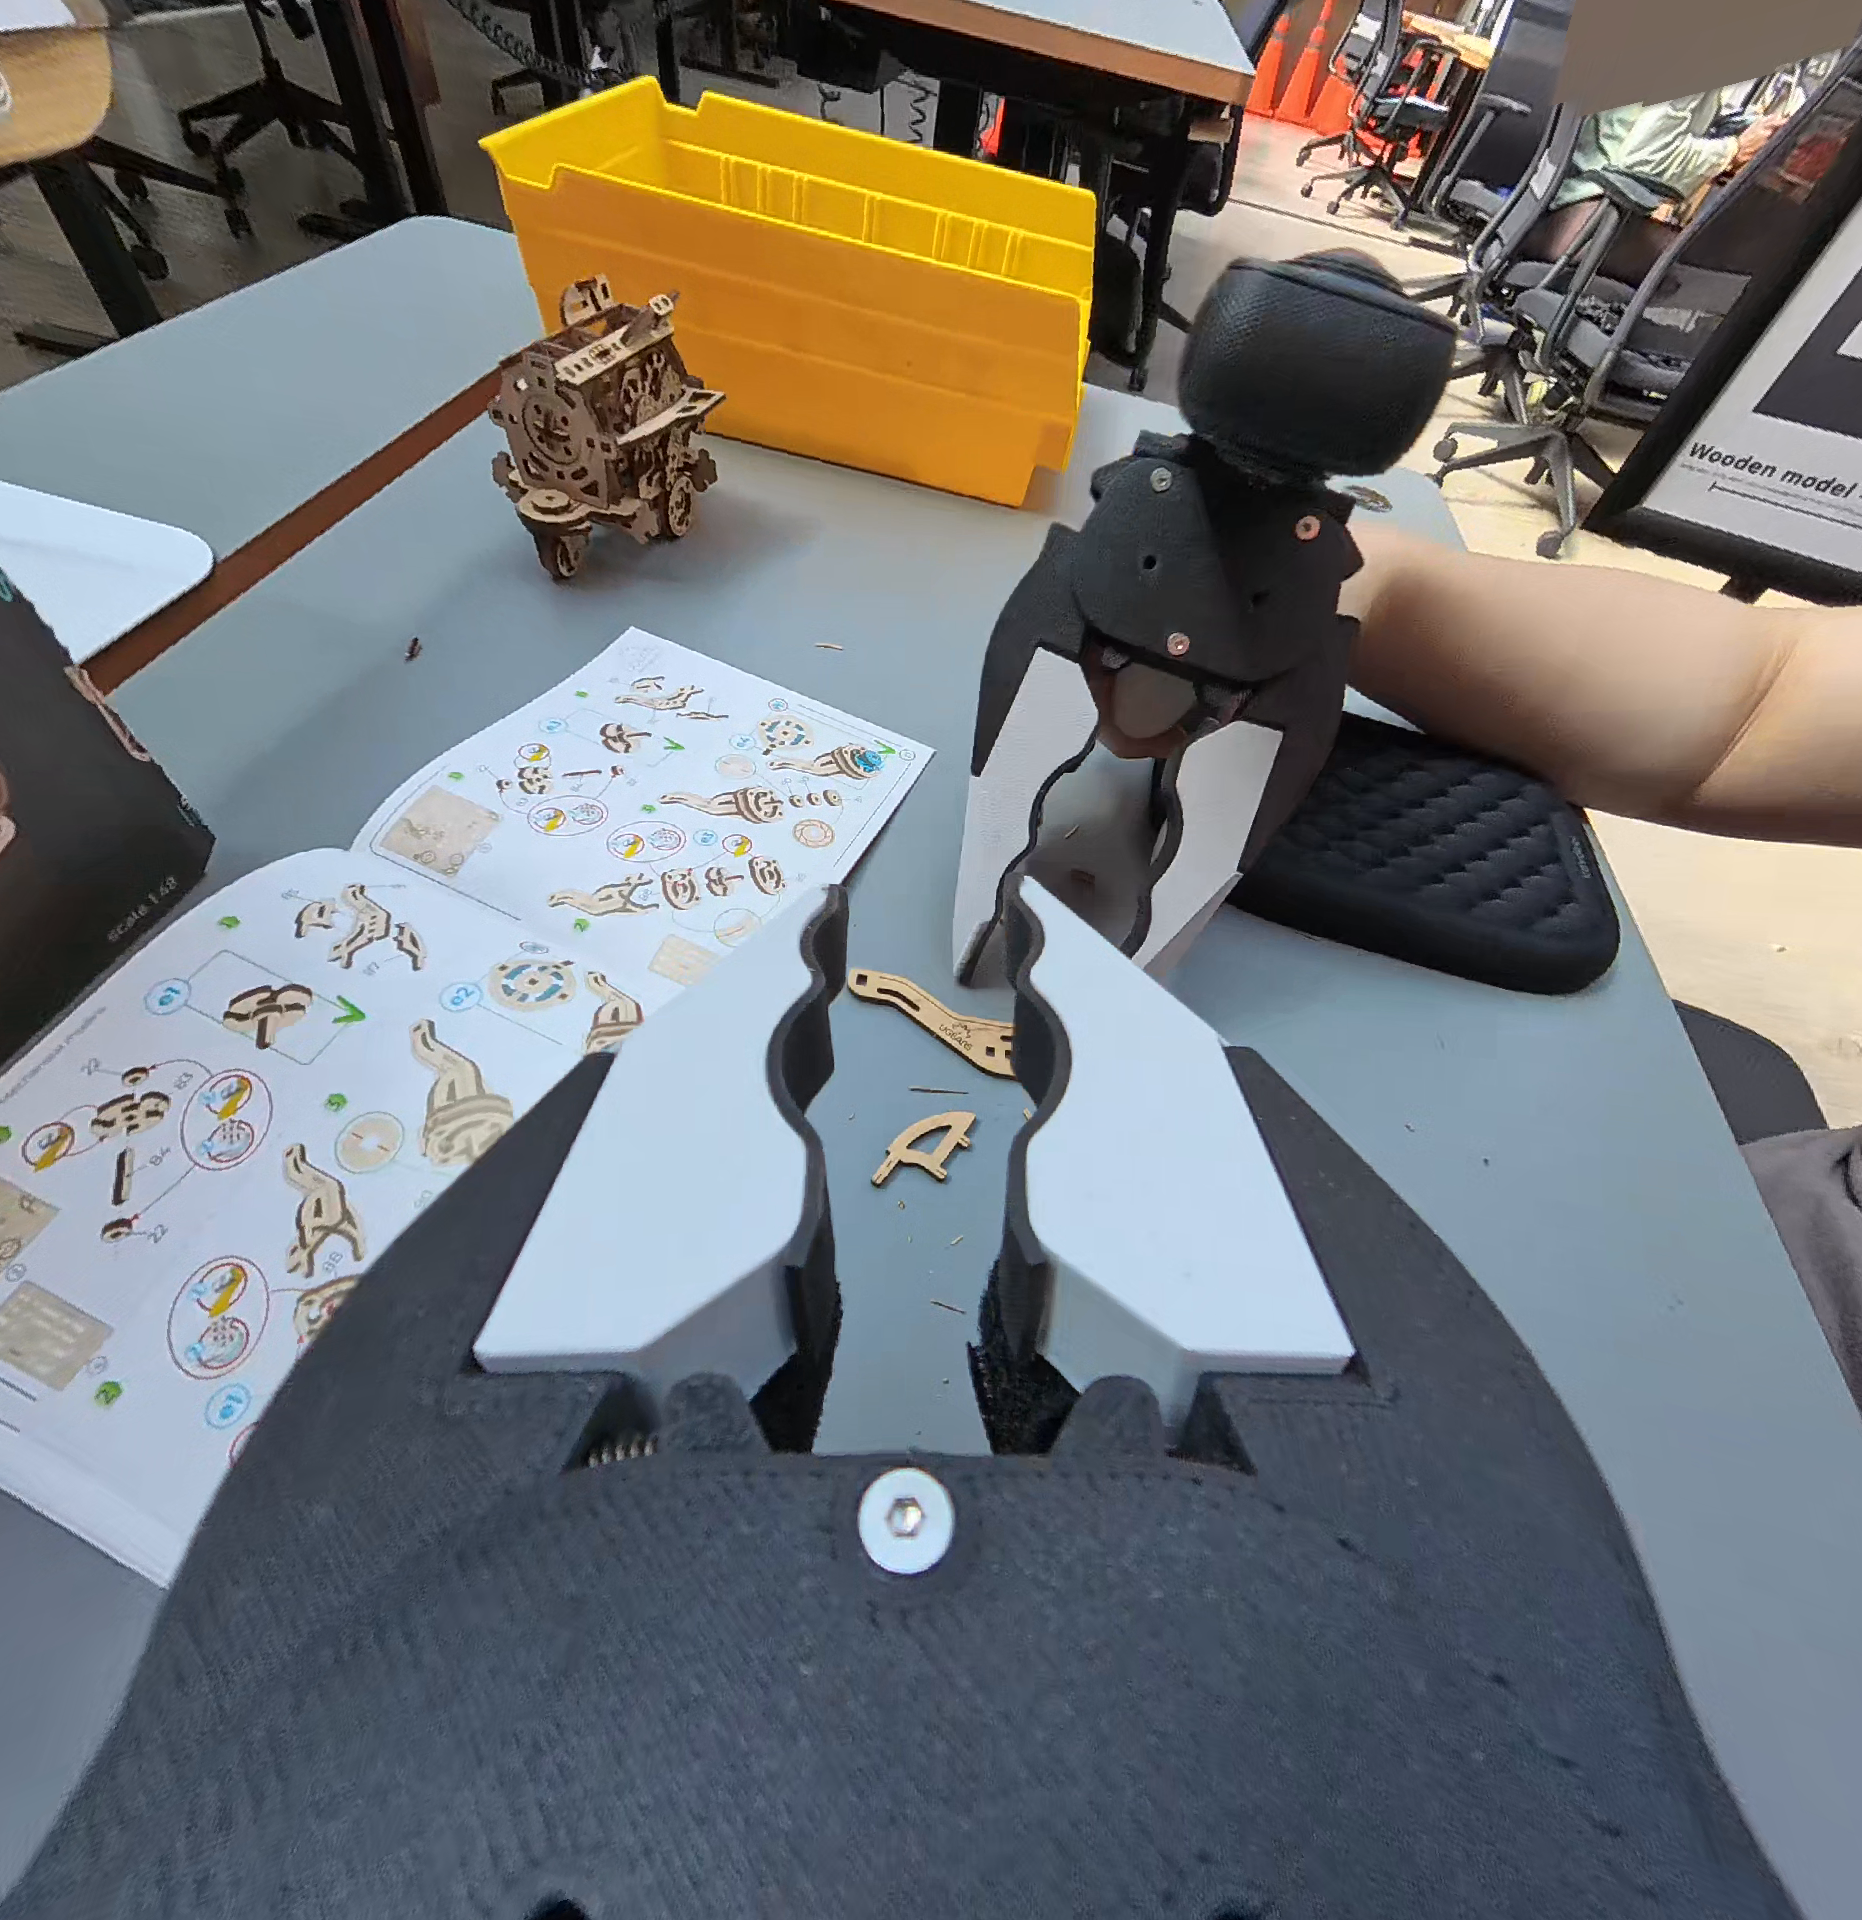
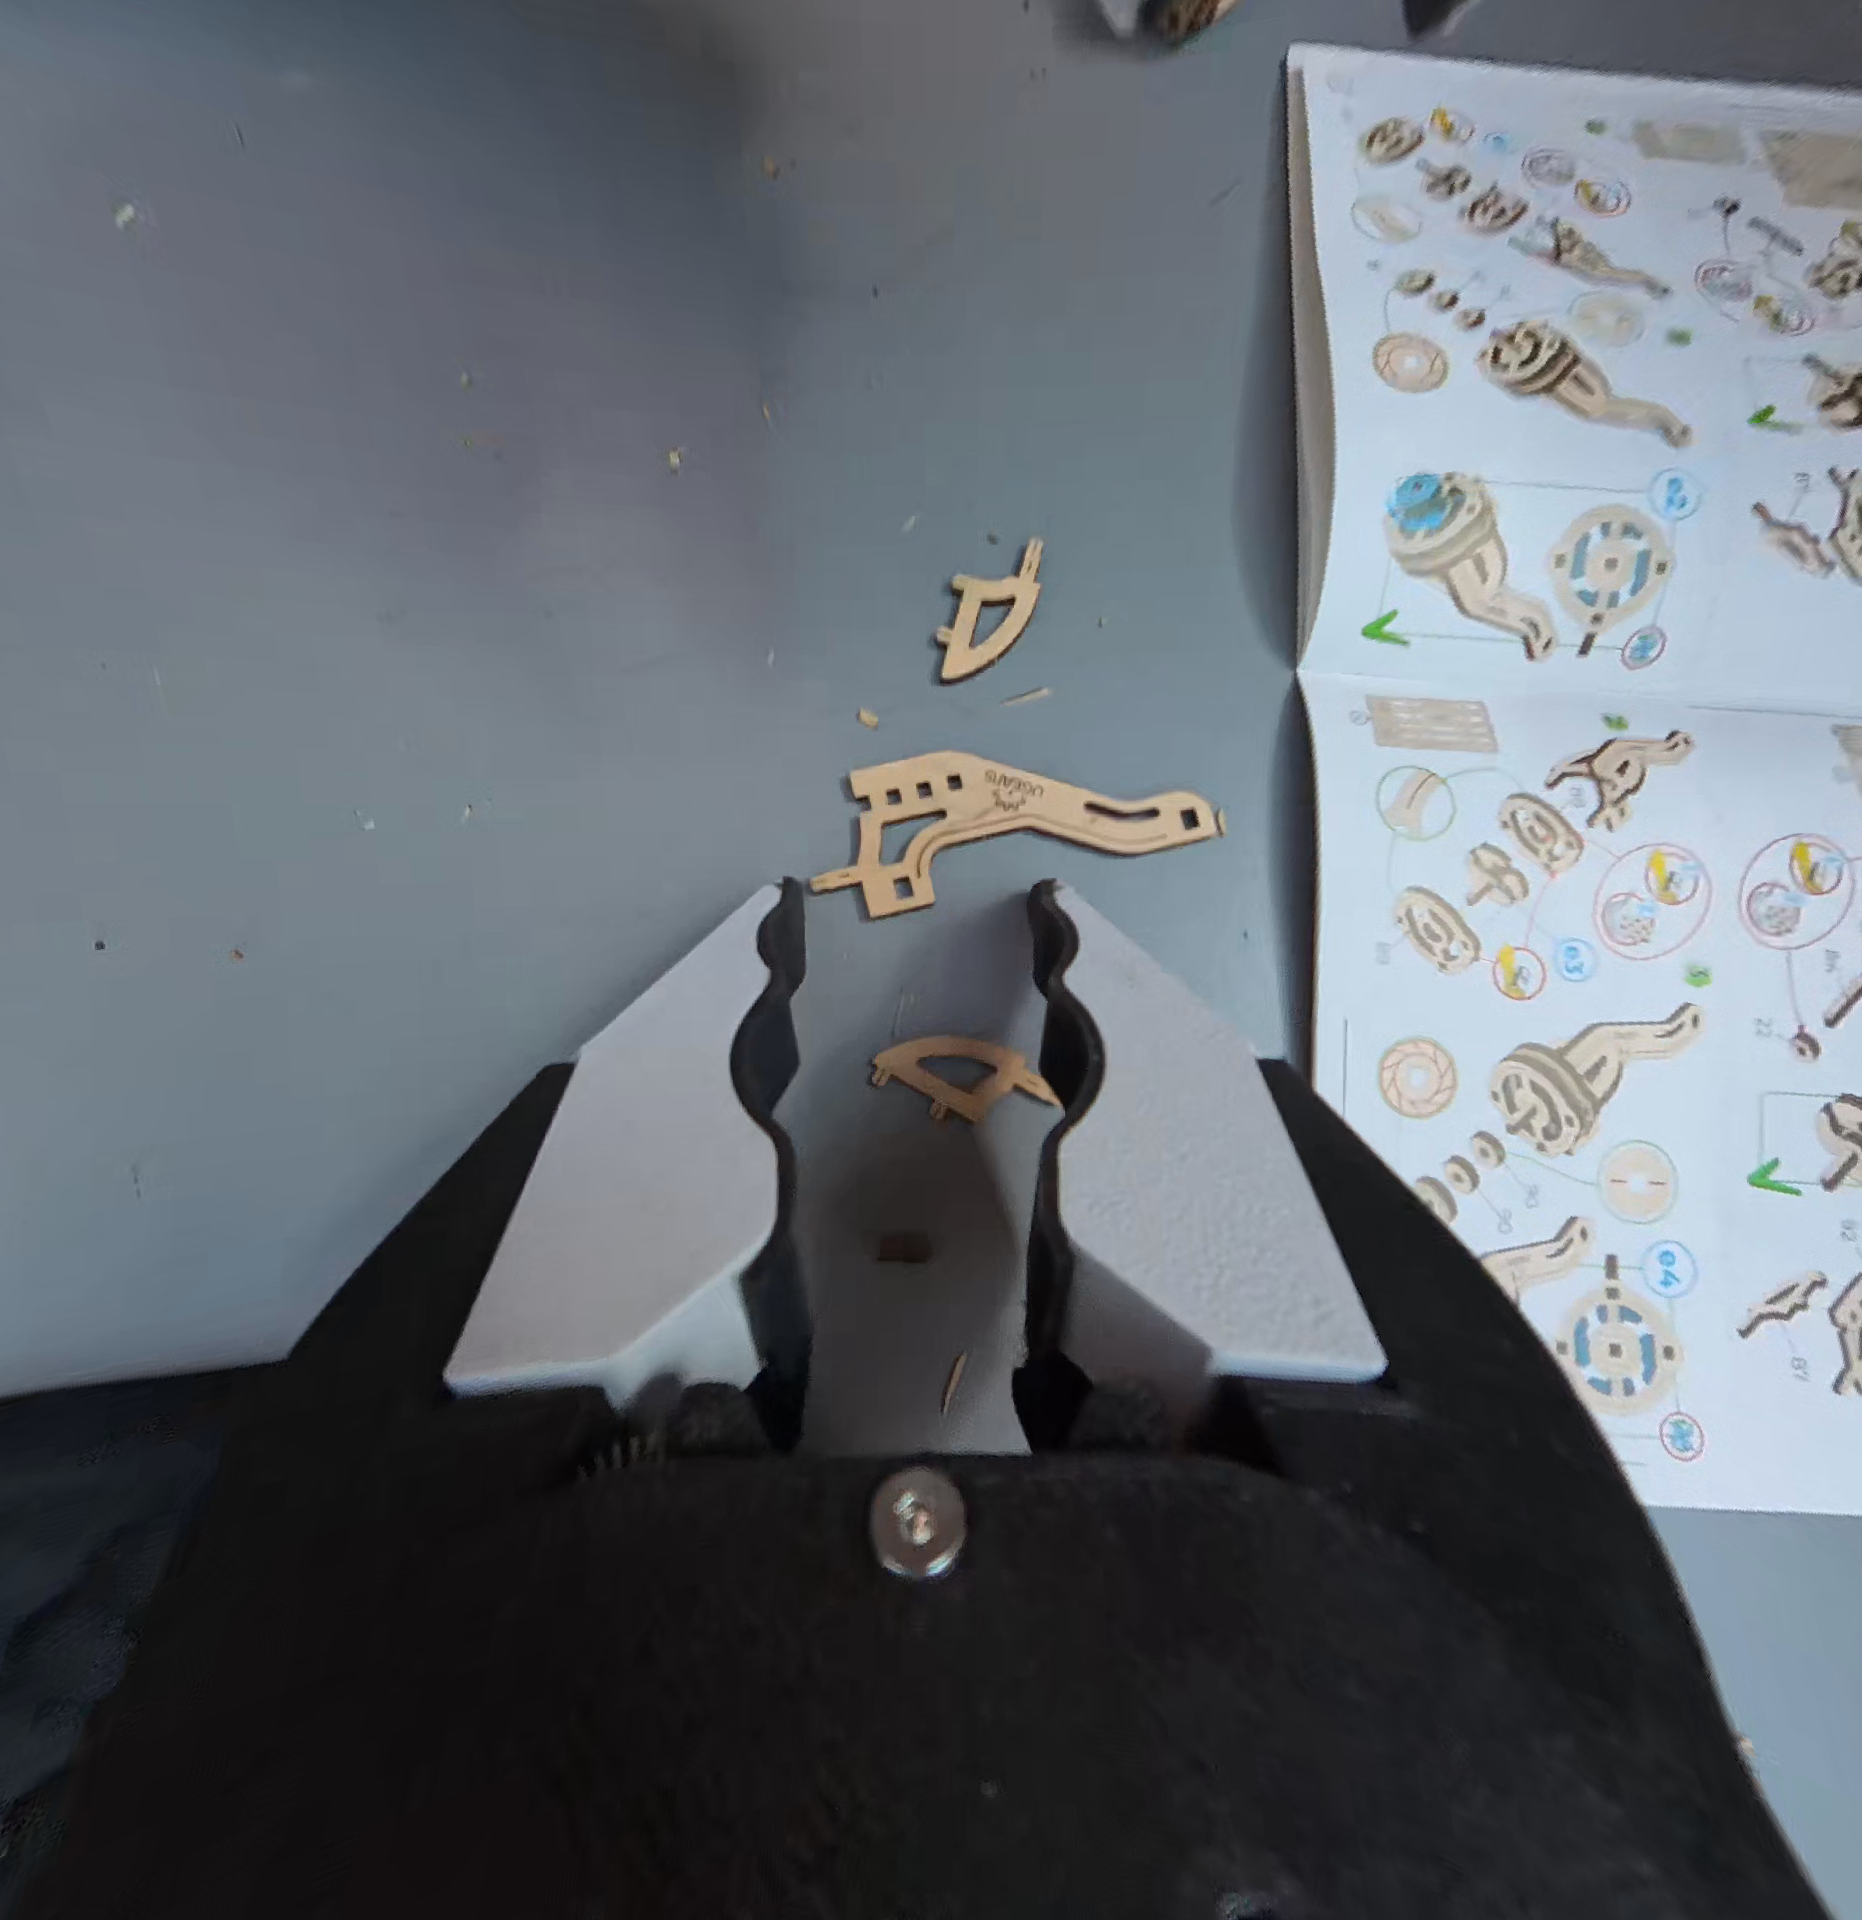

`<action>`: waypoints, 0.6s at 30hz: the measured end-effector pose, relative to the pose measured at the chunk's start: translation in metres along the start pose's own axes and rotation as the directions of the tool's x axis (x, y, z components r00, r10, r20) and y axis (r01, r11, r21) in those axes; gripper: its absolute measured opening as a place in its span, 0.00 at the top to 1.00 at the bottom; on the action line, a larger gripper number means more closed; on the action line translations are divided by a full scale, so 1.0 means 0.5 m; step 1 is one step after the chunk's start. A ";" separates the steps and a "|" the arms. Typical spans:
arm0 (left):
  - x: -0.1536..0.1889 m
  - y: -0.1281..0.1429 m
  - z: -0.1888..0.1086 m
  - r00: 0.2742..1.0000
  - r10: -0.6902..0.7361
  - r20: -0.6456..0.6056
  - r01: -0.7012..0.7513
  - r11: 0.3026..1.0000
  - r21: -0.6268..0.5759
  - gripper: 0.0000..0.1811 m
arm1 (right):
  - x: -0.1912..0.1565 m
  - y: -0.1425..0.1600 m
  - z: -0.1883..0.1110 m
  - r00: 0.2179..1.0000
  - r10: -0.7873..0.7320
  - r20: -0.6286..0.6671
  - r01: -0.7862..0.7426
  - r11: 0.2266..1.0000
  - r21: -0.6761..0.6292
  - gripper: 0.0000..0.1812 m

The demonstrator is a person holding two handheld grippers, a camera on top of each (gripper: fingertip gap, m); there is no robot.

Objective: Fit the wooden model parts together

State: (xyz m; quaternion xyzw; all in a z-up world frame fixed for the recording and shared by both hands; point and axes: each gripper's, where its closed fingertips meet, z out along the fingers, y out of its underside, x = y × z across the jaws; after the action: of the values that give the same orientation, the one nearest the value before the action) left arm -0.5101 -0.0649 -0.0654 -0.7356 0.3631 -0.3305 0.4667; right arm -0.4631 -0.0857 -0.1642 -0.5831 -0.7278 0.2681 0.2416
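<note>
Long wooden part (image 2: 1020, 826) lies just beyond the open right gripper (image 2: 916, 904).

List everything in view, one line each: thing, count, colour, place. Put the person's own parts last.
Long wooden part: one, pale wood, flat on the table between both grippers.
Small fan-shaped wooden parts: two, pale wood; one past the long part, one between the right gripper's fingers.
Assembled wooden model: one, brown, standing before the bin.
Bin: one, yellow, far side of the table.
Instruction booklet: one, white, open, left of the parts.
Box: one, dark, left edge.
Pad: one, black, under the forearm.
Table: one, grey.
Left gripper: open, empty.
Right gripper: open.
Forearm: one, right side.
</note>
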 end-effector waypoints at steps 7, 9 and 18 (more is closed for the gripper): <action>-0.020 0.023 -0.009 0.994 -0.109 -0.027 0.110 0.993 0.032 0.84 | -0.026 -0.013 0.002 0.996 -0.046 0.074 0.042 0.997 0.066 1.00; -0.029 0.026 -0.012 0.994 -0.105 -0.009 0.105 0.994 0.034 0.84 | -0.014 -0.027 -0.009 0.999 -0.020 0.036 0.016 0.995 0.101 0.90; -0.038 0.017 -0.022 0.987 -0.158 -0.030 0.160 0.983 0.092 0.85 | 0.006 -0.021 0.020 0.994 0.087 -0.062 -0.086 0.996 0.028 0.87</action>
State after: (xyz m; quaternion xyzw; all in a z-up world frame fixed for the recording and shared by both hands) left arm -0.5310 -0.0565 -0.0722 -0.7357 0.2927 -0.3917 0.4687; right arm -0.4780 -0.0860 -0.1646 -0.6192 -0.6904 0.2689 0.2600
